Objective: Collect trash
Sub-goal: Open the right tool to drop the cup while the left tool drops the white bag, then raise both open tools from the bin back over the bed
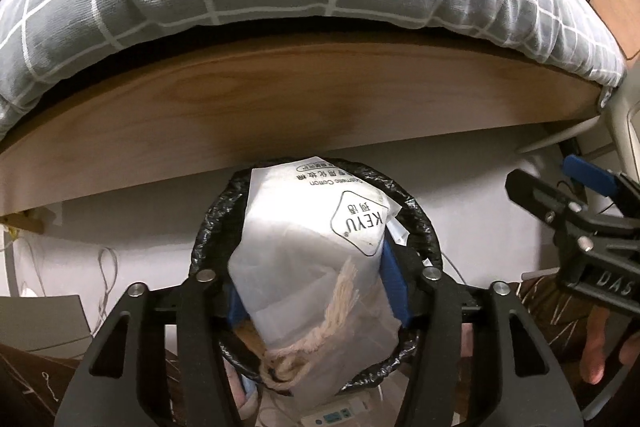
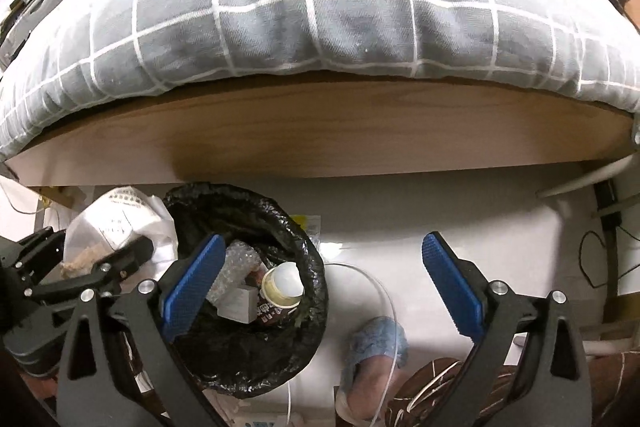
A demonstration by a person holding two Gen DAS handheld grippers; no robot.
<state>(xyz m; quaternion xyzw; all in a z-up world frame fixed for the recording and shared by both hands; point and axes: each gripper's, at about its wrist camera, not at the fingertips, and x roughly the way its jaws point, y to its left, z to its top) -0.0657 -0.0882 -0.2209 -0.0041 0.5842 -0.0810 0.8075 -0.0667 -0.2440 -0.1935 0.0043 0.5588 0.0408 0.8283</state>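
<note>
Left gripper (image 1: 316, 291): your blue pads sit on either side of the white cotton-pad bag (image 1: 320, 267). The bag fills the gap and the pads touch its sides; whether they still press on it I cannot tell.
White cotton-pad bag: it hangs directly over the bin (image 1: 420, 227), its rope drawstring (image 1: 340, 291) trailing down its front.
Right gripper (image 2: 320, 291): your jaws stand wide apart with nothing between the pads. The left pad is over the bin's mouth; the right pad is over the floor beside the bin.
Bin: black-lined, standing on the pale floor just in front of the wooden bed frame (image 2: 320, 131). Inside lie a cup (image 2: 280, 291), bubble wrap (image 2: 236, 263) and a grey box (image 2: 236, 307).
Bedding (image 2: 320, 7): grey check quilt, above and behind the bin.
</note>
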